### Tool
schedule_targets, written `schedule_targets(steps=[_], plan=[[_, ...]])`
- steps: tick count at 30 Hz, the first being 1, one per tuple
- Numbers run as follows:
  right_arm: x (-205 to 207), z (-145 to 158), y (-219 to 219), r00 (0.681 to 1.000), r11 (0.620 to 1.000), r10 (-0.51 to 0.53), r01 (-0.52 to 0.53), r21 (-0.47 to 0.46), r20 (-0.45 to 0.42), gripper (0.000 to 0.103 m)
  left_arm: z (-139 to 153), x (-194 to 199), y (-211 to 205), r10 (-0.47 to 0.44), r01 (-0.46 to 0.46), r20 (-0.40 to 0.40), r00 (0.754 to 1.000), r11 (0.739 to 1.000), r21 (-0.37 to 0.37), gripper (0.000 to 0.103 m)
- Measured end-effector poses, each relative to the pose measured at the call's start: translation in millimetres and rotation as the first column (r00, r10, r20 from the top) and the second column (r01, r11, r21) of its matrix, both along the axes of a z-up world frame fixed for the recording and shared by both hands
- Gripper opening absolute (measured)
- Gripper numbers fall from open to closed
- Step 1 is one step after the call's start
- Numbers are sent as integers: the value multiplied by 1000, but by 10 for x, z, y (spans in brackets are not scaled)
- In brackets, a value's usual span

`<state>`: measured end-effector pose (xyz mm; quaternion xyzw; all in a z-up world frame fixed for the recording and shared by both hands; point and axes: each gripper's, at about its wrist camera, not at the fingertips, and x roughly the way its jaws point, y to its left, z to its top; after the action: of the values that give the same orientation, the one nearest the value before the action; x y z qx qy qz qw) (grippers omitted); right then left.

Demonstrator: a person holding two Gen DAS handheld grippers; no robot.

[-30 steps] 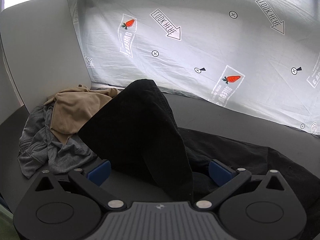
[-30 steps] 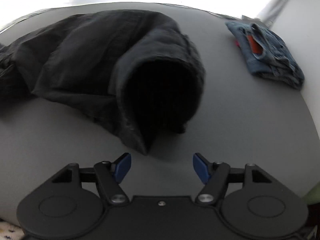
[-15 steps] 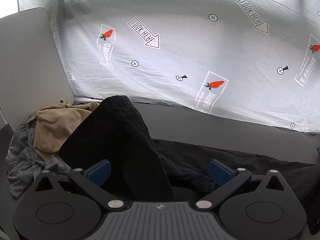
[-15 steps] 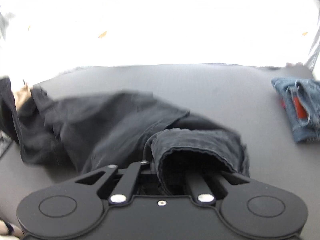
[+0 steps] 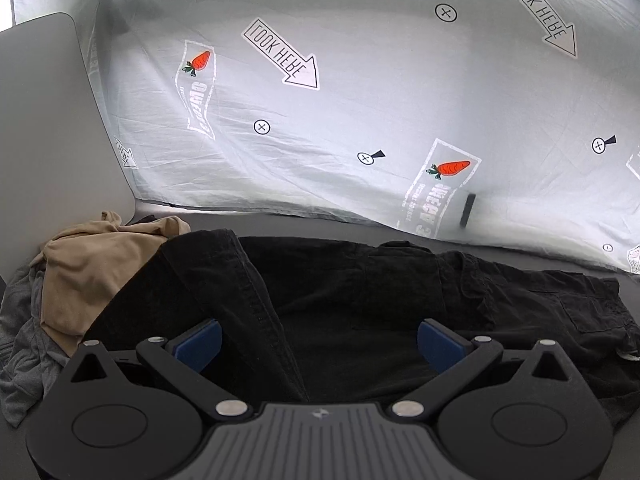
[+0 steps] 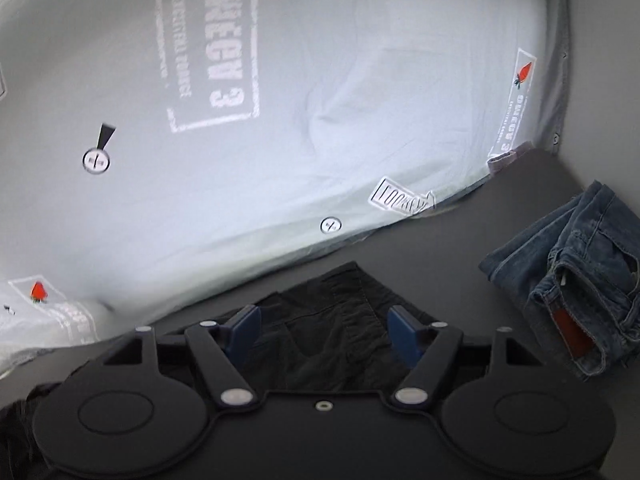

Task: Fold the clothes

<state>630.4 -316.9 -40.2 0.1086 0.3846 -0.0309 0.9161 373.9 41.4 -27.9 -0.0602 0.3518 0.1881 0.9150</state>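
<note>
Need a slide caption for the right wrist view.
Open right gripper above black trousers; folded blue jeans lie apart on grey table.

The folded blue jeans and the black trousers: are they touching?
Apart. The right wrist view shows bare grey table between the blue jeans and the black trousers.

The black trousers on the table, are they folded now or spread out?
Spread out, not yet folded: the black trousers lie long across the grey table, one leg lapping the other.

Black trousers [image 6: 332, 332] partly behind jaws
</note>
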Motion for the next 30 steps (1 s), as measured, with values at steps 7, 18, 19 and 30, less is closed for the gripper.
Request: schedule_targets(steps=[7,18,19,30], plan=[[-993,-960,-247,962,977,-132,167,134,-241,73,-301,230,-308,-118,116,-138,983,993,-27,103],[-538,-1448,-507,963,974,-180,203,100,-202,44,-224,420,-642,-193,194,-127,973,981,0,103],[-500,-1437,-454,961,977,-186,202,61,-205,39,-220,400,-642,-187,189,-128,974,982,1,103],[-2048,-269,-792,883,882,-469,470,-20,28,11,159,-139,-424,-110,110,-3,994,992,63,103]])
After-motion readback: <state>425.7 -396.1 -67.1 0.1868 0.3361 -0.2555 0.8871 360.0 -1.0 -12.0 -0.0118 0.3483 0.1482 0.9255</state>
